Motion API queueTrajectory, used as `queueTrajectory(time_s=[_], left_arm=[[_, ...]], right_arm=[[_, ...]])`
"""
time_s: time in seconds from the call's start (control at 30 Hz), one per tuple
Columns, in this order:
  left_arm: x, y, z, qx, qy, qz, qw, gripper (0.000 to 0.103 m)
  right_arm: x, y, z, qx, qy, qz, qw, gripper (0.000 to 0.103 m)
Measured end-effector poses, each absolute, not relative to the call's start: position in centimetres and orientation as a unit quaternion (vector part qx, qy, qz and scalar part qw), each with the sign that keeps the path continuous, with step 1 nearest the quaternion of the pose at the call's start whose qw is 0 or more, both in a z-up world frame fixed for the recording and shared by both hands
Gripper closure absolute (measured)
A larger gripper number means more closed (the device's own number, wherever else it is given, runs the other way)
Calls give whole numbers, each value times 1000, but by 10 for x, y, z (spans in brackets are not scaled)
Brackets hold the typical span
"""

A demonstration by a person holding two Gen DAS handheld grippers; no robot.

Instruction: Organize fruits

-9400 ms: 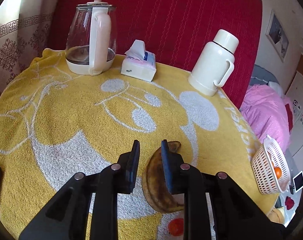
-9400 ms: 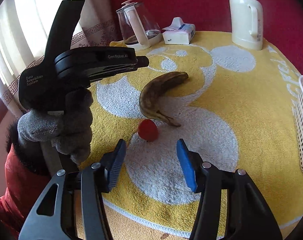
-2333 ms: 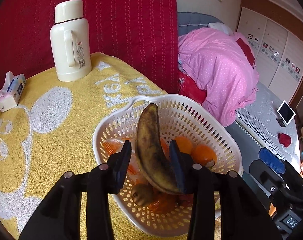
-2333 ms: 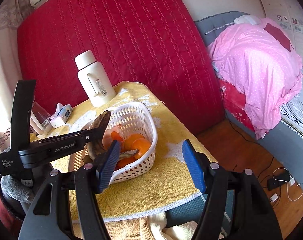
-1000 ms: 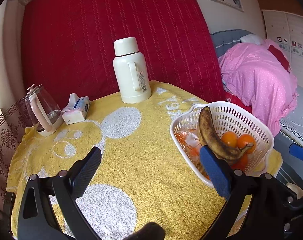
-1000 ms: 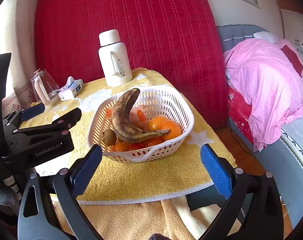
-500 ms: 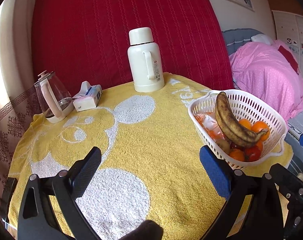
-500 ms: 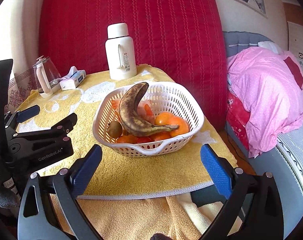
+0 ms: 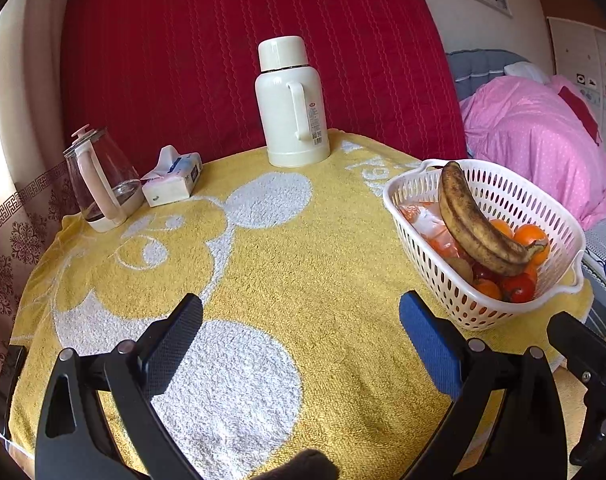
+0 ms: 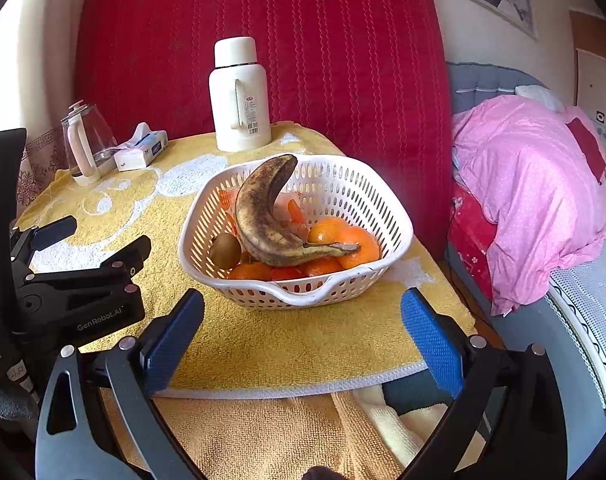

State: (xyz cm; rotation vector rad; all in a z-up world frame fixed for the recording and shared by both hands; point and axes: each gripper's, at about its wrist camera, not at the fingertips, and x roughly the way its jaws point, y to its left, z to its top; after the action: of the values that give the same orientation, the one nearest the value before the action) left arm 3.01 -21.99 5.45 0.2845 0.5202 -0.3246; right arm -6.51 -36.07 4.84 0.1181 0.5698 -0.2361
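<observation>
A spotted brown banana (image 9: 475, 228) (image 10: 265, 216) lies on top of oranges (image 10: 345, 240), tomatoes (image 9: 517, 286) and a kiwi (image 10: 225, 250) in the white basket (image 9: 443, 280) (image 10: 263, 294) at the table's right end. My left gripper (image 9: 301, 334) is open and empty above the yellow towel, left of the basket. My right gripper (image 10: 303, 330) is open and empty, held off the table's near edge in front of the basket. In the right wrist view the left gripper (image 10: 87, 248) shows side-on at the left.
A cream thermos (image 9: 291, 104) stands at the back of the round table, with a tissue pack (image 9: 173, 178) and a glass kettle (image 9: 101, 184) at the back left. A bed with pink bedding (image 10: 531, 188) lies to the right. A red padded wall is behind.
The left gripper let go of the banana into the basket, opened wide and drew back left over the towel. The right gripper opened wider and pulled back from the basket.
</observation>
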Motion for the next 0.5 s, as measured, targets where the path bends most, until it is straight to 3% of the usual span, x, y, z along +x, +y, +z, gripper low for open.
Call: queueTrajectory(time_s=[0.5], left_arm=[[32, -224, 49, 151, 262, -166, 939, 5]], right_arm=[[-60, -363, 41, 56, 293, -120, 947, 3]])
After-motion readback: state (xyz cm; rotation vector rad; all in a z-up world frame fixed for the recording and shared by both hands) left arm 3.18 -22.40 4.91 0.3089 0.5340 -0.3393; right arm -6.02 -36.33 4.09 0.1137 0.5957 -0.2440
